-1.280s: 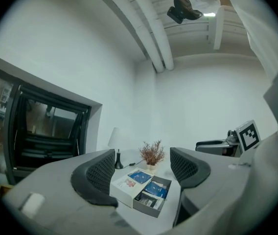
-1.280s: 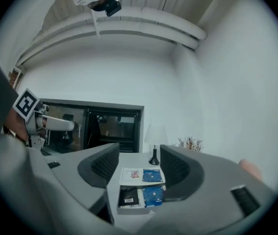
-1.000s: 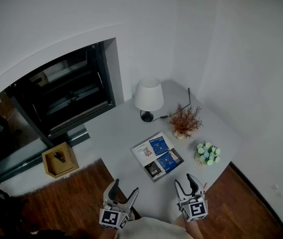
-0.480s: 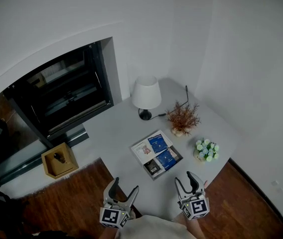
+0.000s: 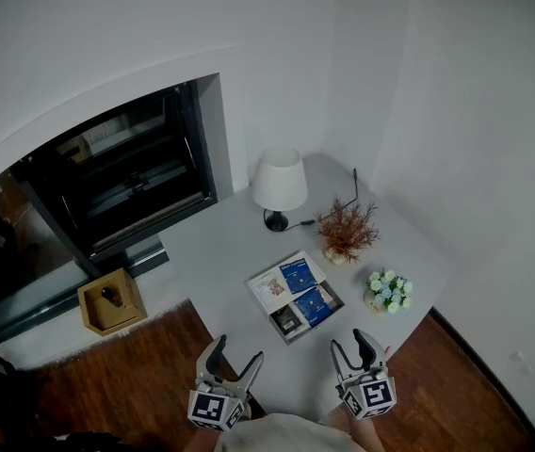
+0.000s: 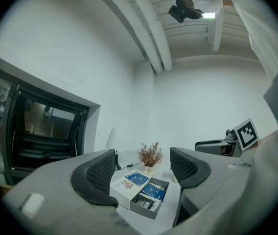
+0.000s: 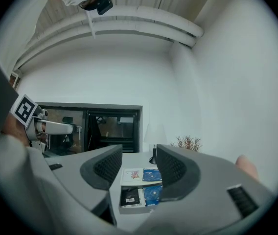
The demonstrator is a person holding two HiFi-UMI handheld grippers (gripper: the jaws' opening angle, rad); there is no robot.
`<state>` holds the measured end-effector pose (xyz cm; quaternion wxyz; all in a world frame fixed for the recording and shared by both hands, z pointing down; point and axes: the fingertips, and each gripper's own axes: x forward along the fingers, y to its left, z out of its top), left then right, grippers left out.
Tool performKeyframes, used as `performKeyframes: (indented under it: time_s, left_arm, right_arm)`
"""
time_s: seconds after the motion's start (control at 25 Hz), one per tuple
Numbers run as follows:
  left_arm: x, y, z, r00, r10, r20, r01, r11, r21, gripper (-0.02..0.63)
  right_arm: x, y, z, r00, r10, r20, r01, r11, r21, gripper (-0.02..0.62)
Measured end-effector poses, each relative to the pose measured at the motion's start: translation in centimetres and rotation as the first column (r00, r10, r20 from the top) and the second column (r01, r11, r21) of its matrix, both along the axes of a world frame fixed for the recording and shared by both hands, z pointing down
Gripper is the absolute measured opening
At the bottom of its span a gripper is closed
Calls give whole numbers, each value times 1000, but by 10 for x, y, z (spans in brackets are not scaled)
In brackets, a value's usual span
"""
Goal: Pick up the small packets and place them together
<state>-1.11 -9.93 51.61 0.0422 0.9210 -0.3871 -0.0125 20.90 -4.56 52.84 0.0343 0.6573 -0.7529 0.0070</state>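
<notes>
Grey table (image 5: pixel 213 252), and almost nothing on it has moved over the last second. The box (image 5: pixel 296 296) only drifts a little in the head view, which looks like the head shifting, not the box. The left gripper (image 5: pixel 236 353) and right gripper (image 5: pixel 349 344) stay at the table's near edge, well short of the box. Both stand released, jaws apart with nothing between the pads, and the right jaws keep the same width. So I judge the task has not started: no packet is lifted or touched yet.

The packets (image 5: pixel 299 276) all lie in the box, around the middle of the table and closer to its near edge. Two are blue, one is white with a picture, and one is black.

The head view alone gives the layout. The lamp (image 5: pixel 280 183) stands at the far edge, the dried plant (image 5: pixel 348 230) just right of it, and the flowers (image 5: pixel 390 291) by the right edge beside the box.

The gripper views show what it cannot. Each frames the box through its own open jaws. The right gripper view shows the black packet at the box's near left, a blue one touching it. The left gripper view shows the box's grey side wall and its white other half.
</notes>
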Motion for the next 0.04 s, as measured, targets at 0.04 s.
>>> performKeyframes:
  time_s: [0.04]
  left_arm:
    - [1,1,-1,1000,0,1,0,1000,1,351]
  right_arm:
    - [1,1,0,1000,-1,1,1,1000,-3,235]
